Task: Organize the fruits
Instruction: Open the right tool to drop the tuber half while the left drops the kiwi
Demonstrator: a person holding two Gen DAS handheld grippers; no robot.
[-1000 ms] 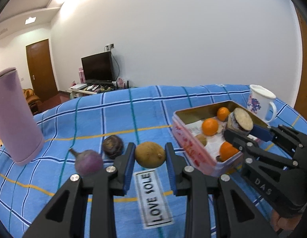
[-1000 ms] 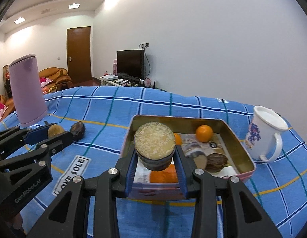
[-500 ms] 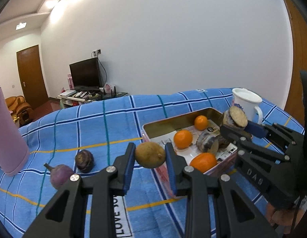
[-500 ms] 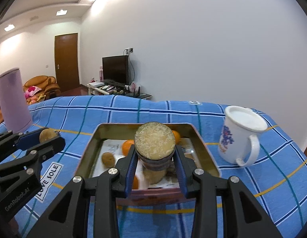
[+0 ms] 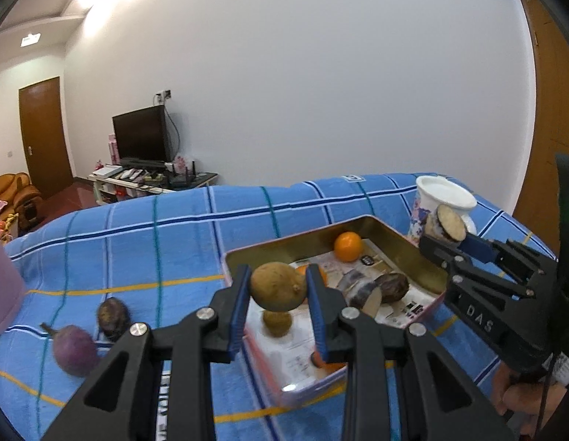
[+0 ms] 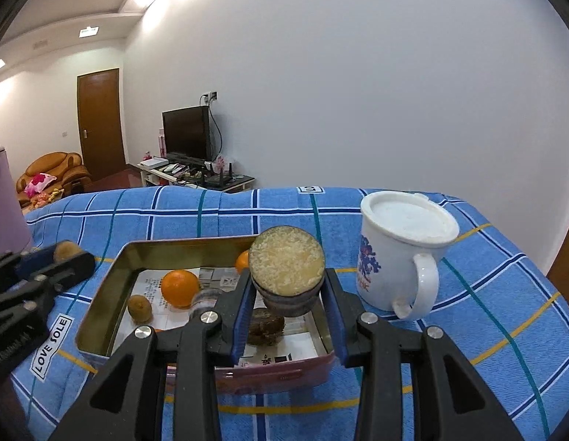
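Note:
My left gripper [image 5: 277, 279] is shut on a round brown fruit [image 5: 278, 288], held above the near left part of the gold-lined tin [image 5: 380, 226]. My right gripper [image 6: 288, 283] is shut on a dark-skinned cut piece with a pale yellow face [image 6: 286, 261], held over the tin's [image 6: 181, 244] right half, close to the mug. Inside the tin lie oranges [image 6: 180, 287], a small brown fruit [image 6: 139, 307] and dark pieces [image 5: 393, 286]. On the cloth left of the tin rest a purple stemmed fruit [image 5: 74, 349] and a dark fruit [image 5: 113, 316].
A white mug with a blue print [image 6: 398, 253] stands just right of the tin. A tall pink cylinder [image 5: 1, 294] stands at the far left of the blue checked cloth. A hand grips the right tool's handle at the lower right of the left wrist view.
Both grippers have travelled right with their loads. The brown fruit went from over the bare cloth to over the tin. The cut piece shifted toward the tin's mug side.

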